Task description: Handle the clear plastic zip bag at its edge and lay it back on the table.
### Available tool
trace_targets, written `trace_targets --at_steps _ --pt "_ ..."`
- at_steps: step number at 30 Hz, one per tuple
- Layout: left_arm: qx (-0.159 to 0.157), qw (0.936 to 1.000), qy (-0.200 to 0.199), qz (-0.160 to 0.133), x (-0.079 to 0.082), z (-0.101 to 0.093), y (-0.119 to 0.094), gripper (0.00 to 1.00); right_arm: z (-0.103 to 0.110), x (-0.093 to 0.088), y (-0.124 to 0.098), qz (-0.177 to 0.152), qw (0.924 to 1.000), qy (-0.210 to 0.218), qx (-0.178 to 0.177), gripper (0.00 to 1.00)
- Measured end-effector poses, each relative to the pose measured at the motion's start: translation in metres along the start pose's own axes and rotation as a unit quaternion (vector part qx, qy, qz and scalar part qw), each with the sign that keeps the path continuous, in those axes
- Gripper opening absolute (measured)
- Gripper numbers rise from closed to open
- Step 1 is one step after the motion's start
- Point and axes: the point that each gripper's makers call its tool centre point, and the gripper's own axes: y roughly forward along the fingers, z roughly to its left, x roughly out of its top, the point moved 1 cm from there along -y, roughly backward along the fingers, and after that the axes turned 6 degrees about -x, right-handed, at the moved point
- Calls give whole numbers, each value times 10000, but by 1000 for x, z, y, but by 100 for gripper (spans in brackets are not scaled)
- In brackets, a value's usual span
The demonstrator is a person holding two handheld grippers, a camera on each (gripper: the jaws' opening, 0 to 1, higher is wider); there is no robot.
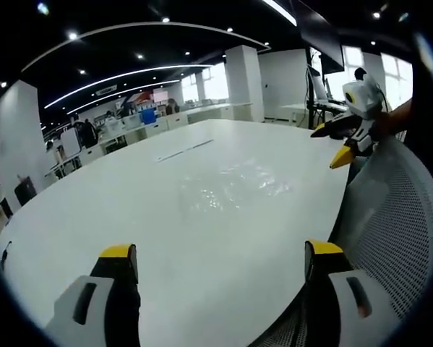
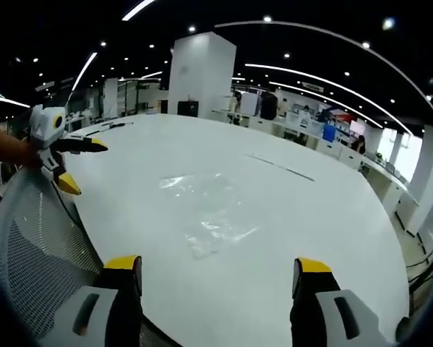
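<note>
Left gripper view: both tools released, bag lying flat on the surface.

Left gripper view, reading from the left of the frame: your left tool (image 1: pixel 222 262) stands with its jaws spread wide at the bottom, nothing between them; the clear plastic zip bag (image 1: pixel 227 189) lies at centre on the white surface (image 1: pixel 93 210), showing as a faint crinkled sheen; your right tool (image 1: pixel 333 147) hangs at upper right over the mesh chair back (image 1: pixel 393 231), jaws parted and empty. In the right gripper view the left tool (image 2: pixel 82 164) sits at the left edge, the bag (image 2: pixel 212 217) lies just left of centre, and the right tool (image 2: pixel 215 277) gapes below it. Expect the bag to be very light, limp and slippery, and hard to see. Pinch an edge flat, probably the stiffer zip strip, though you cannot tell from here which edge carries it.
</note>
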Motion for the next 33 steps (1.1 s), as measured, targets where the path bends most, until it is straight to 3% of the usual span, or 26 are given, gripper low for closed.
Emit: trace_targets --at_steps 4,9,20,33 --pt "-240 9995 104 159 -4 -10 4 96 2 -3 -1 33 9999 -103 -57 86" --pt "-313 9992 136 205 -5 -12 5 96 -1 -1 -1 -23 9999 20 -116 85" --pt "-189 9997 116 89 0 -7 3 95 -6 8 0 -123 9998 100 -144 84" --pt "-41 9999 135 48 1 -2 0 95 -25 22 23 -257 9996 101 -17 80"
